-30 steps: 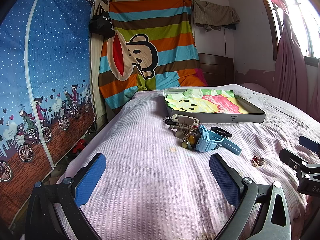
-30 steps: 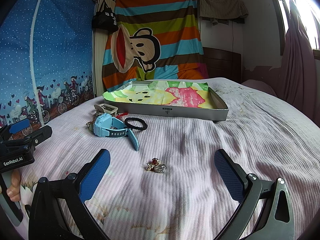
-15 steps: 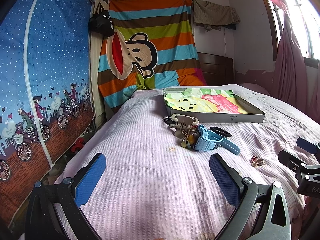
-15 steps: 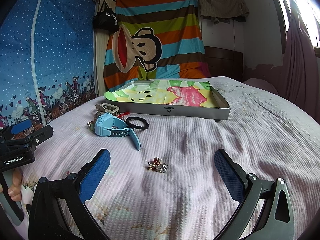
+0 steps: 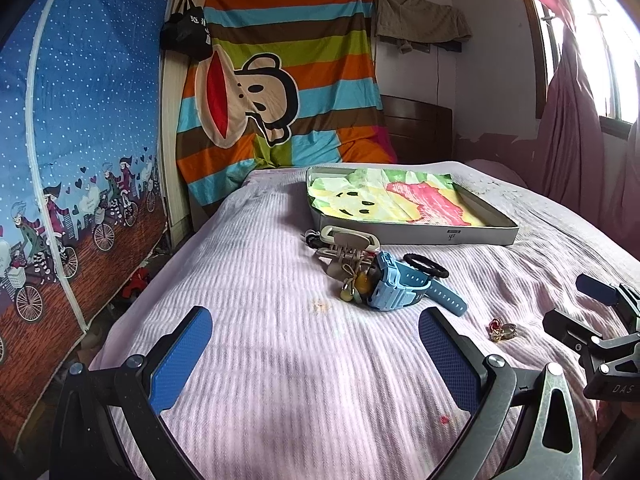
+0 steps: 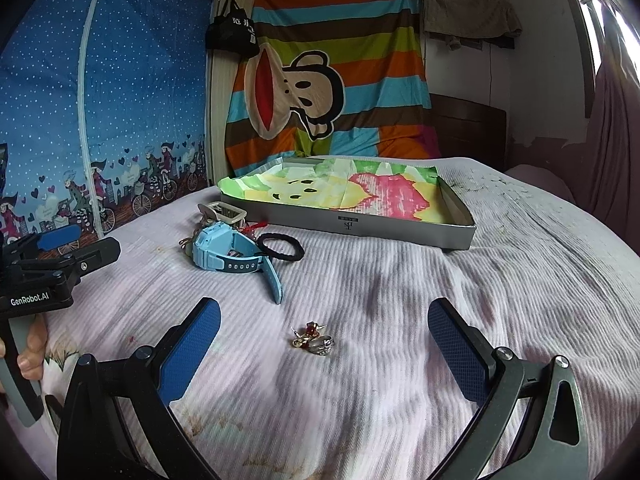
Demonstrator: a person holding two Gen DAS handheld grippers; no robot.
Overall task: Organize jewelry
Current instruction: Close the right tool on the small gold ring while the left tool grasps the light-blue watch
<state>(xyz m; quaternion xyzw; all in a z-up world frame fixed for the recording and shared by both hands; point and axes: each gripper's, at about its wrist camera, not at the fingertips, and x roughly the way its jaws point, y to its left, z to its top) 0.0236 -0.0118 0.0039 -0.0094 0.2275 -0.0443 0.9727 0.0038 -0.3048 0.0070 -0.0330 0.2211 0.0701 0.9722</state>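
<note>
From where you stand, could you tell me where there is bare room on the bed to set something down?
Bare bedspread lies right of the rings, below the tray. The tray's lined floor holds nothing. It's crowded around the blue watch, hair tie and trinkets.

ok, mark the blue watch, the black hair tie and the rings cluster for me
blue watch [image 6: 214, 250], right wrist view, on the watch case's side.
black hair tie [image 6: 280, 246], right wrist view, on the loop's near edge.
rings cluster [image 6: 314, 338], right wrist view, on the cluster's middle.

Both wrist views low over bed [image 5: 280, 360], facing tray [image 6: 360, 228]
</note>
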